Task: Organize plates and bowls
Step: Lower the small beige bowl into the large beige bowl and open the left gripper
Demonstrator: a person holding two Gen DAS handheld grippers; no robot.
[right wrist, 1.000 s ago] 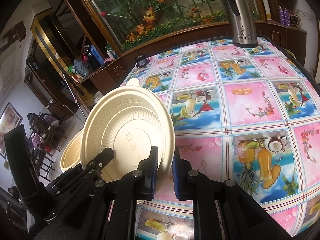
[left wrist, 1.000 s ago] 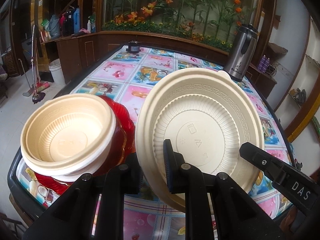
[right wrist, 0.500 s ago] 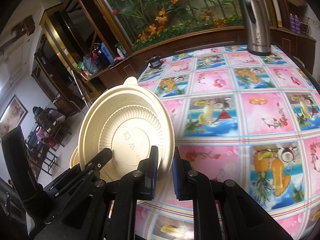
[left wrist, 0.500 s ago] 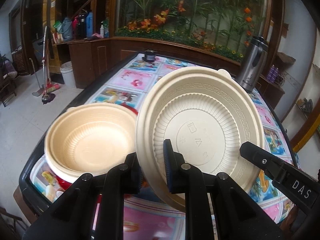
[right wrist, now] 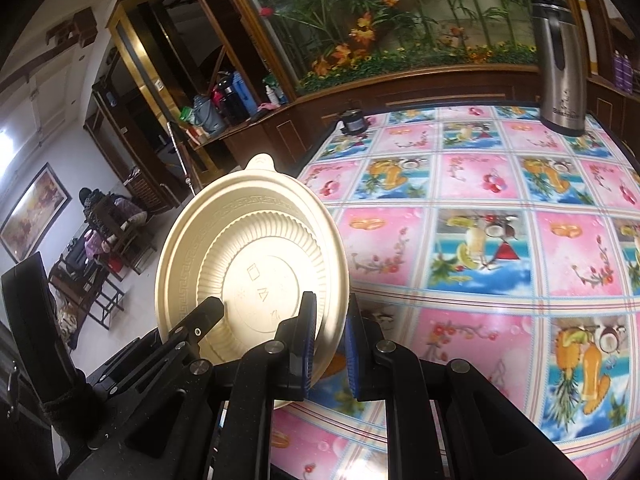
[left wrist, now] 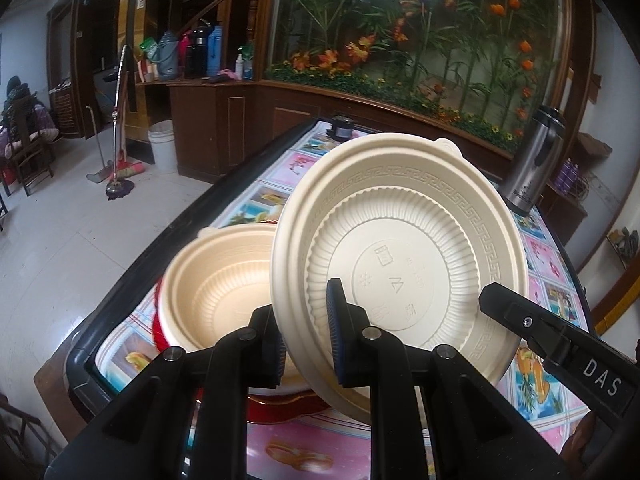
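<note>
Both grippers pinch the rim of one cream plastic plate point(left wrist: 400, 264), held on edge above the table with its underside toward the cameras. My left gripper point(left wrist: 304, 344) is shut on its lower rim. My right gripper point(right wrist: 330, 348) is shut on the same plate point(right wrist: 248, 276) from the other side. Behind it to the left, a cream bowl point(left wrist: 216, 292) sits in a stack on red dishes point(left wrist: 280, 404) at the table's near left corner.
The table has a pink and blue fruit-print cloth point(right wrist: 500, 240) and a dark raised edge point(left wrist: 132, 288). A steel thermos point(right wrist: 560, 64) stands at the far right, and a small dark object point(right wrist: 354, 124) at the far edge. A wooden planter wall lies behind.
Both grippers and the plate have risen and tilted up. The bowl stack now sits lower in the left wrist view and is mostly hidden behind the plate; more of the room shows.
</note>
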